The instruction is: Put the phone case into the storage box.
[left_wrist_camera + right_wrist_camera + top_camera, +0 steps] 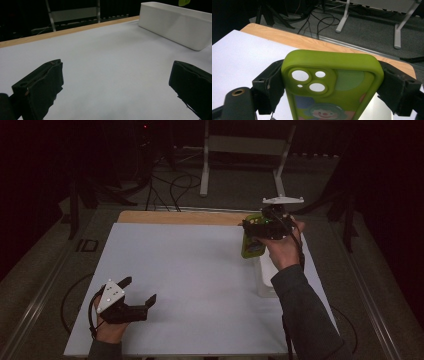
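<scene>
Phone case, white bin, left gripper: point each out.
phone case [337, 82], right gripper view, green back beside the camera cutouts
white bin [172, 27], left gripper view, long side wall
left gripper [141, 291], high view, midway between open jaws

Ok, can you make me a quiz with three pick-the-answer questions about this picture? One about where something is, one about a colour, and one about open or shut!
1. Where is the white bin on the table?
A. at the left edge
B. on the right side
C. in the middle

2. What colour is the phone case?
A. green
B. red
C. blue

3. How is the left gripper?
A. shut on the case
B. shut on nothing
C. open

Answers:
1. B, the high view shows the bin by the right arm, near the table's right edge.
2. A, the right gripper view shows a green case with a clown picture, clamped in the right gripper.
3. C, its jaws stand wide apart over bare table in the left gripper view.
</scene>
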A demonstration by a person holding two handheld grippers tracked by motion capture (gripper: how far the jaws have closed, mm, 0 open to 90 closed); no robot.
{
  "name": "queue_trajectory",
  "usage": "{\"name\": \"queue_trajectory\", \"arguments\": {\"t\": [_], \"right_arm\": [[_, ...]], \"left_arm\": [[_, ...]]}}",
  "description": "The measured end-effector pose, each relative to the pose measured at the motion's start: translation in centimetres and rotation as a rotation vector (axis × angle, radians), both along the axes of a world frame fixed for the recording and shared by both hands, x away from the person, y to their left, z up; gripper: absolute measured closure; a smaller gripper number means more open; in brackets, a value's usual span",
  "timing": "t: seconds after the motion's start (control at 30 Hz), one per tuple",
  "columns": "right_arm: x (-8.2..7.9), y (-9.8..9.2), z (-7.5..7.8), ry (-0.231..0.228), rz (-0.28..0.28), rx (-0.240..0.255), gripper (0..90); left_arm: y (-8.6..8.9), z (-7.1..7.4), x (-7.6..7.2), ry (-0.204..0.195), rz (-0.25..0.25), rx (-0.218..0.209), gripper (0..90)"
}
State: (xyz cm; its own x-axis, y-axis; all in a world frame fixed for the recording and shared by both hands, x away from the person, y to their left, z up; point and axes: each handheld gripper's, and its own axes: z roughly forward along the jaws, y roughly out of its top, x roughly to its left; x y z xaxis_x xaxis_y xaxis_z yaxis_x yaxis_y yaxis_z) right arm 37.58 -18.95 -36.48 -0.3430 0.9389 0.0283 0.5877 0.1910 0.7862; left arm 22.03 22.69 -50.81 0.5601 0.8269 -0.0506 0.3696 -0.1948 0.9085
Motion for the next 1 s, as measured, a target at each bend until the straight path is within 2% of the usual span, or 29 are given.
{"name": "queue_trajectory", "arguments": {"t": [1.0], "right_arm": [[1.5, -2.1, 0.1, 0.001, -0.062, -0.012, 15.5]], "left_arm": [[0.0, 0.1, -0.1, -0.005, 0.001, 0.003, 0.0]]}}
